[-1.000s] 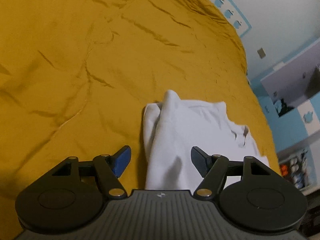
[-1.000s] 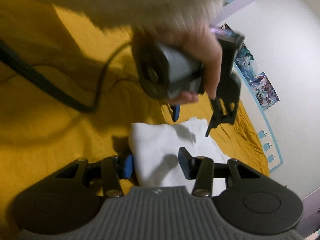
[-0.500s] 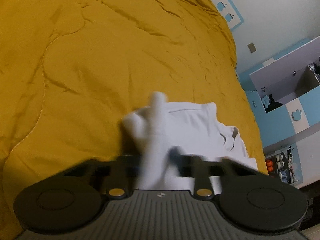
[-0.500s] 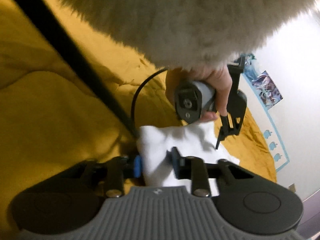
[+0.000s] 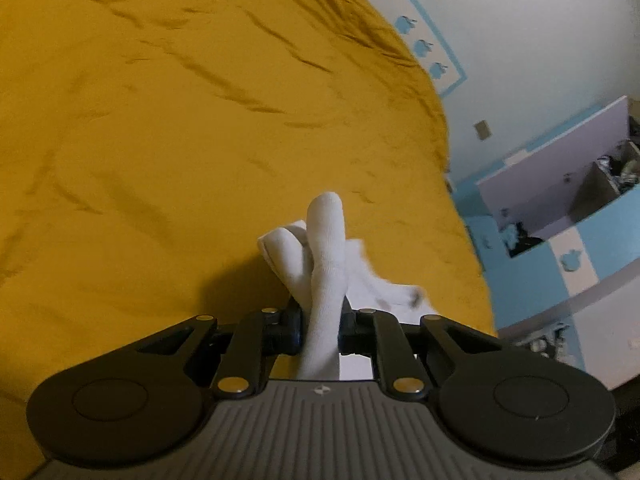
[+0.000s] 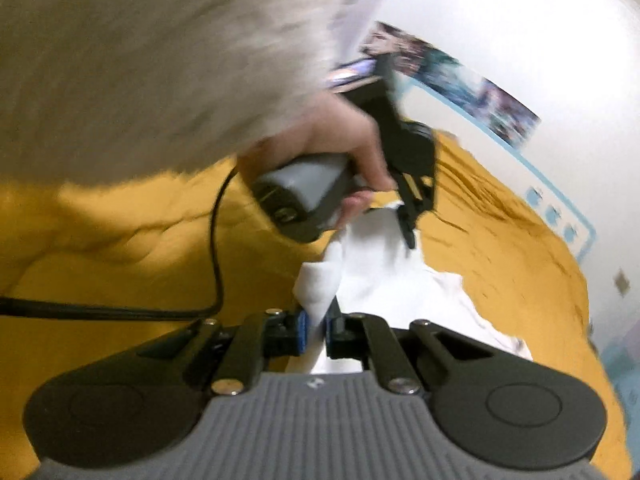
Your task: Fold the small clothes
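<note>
A small white garment (image 5: 326, 248) lies bunched on the mustard-yellow bedspread (image 5: 160, 120). My left gripper (image 5: 320, 330) is shut on a fold of it, and the cloth stands up between the fingers. In the right wrist view my right gripper (image 6: 318, 330) is shut on another edge of the same white garment (image 6: 384, 276). The left gripper (image 6: 408, 216) also shows there, held by a hand, pinching the garment's far edge. The garment is lifted a little off the bed between both grippers.
The yellow bedspread (image 6: 500, 240) fills both views. A black cable (image 6: 216, 248) runs across the bed on the left. A furry beige sleeve (image 6: 160, 60) covers the upper left of the right wrist view. Blue-and-white shelving (image 5: 560, 220) stands past the bed's right edge.
Both grippers were open over the flat garment and have closed on its edges. The cloth has bunched up and risen off the bed.
</note>
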